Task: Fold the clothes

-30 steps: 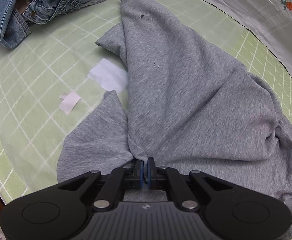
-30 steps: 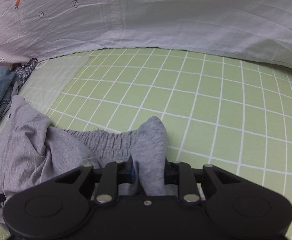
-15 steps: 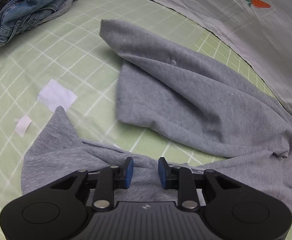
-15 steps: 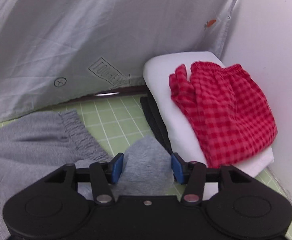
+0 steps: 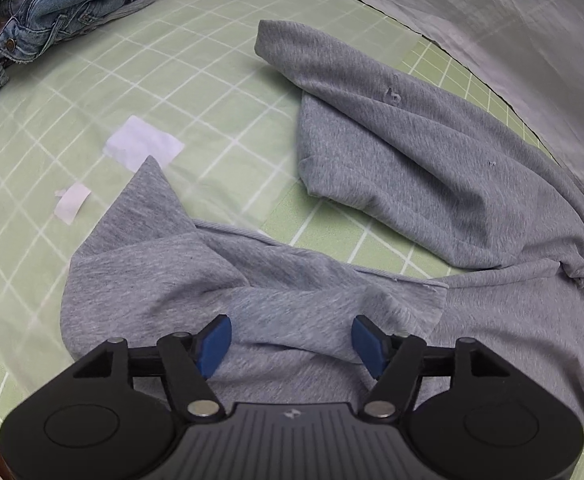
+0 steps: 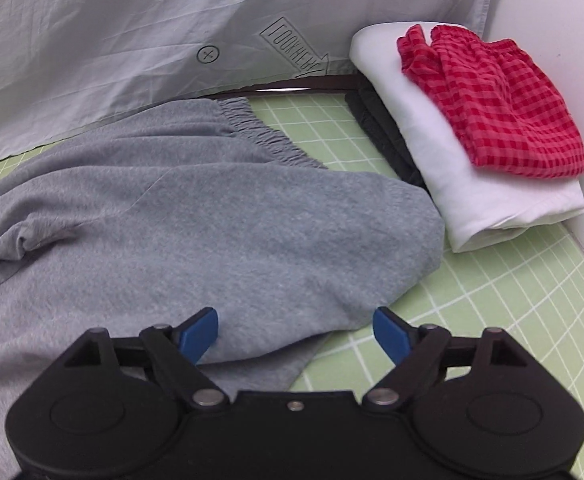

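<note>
Both grippers are spread wide, holding nothing: left gripper [image 5: 292, 338] over a rumpled leg of the gray sweatpants [image 5: 411, 152], right gripper [image 6: 295, 330] over the waistband end. Folded stack [image 6: 471, 168] crowds the right; bare green sheet [image 5: 152, 80] lies left.

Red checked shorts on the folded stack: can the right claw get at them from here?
Probably yes. The right claw is open and holds nothing, over the grey sweatpants. The red checked shorts lie on top of the white folded cloth, uncovered, ahead to the right; nothing stands between.
</note>
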The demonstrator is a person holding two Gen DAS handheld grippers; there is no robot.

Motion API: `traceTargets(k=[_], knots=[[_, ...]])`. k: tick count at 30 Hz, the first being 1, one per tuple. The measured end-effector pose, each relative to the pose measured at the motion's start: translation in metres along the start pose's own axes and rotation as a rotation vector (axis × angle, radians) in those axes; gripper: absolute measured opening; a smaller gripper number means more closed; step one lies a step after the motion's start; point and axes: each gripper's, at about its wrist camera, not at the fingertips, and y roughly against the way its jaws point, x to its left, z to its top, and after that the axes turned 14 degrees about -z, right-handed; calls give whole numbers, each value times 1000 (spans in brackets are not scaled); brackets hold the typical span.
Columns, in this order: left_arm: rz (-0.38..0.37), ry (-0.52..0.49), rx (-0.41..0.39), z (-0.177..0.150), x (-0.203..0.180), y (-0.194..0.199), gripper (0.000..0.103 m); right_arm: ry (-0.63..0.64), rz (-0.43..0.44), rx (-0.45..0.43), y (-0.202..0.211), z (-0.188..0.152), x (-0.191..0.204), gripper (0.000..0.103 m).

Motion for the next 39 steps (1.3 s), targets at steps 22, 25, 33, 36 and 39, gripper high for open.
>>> traceTargets(k=[22,25,33,36,39], knots=[[84,-38,-266,21,56,85,6,50,146,19,78,-64,30,103],[56,-37,-346,42,68,109,6,52,149,25,90,-72,38,103],[-154,-224,-566,77,48,178,6,32,136,19,122,-86,67,103],[-144,-232,-547,73,54,175,7,37,131,17,130,-91,78,103],[-39,-106,-394,68,92,136,12,44,122,21,135,-94,87,103]])
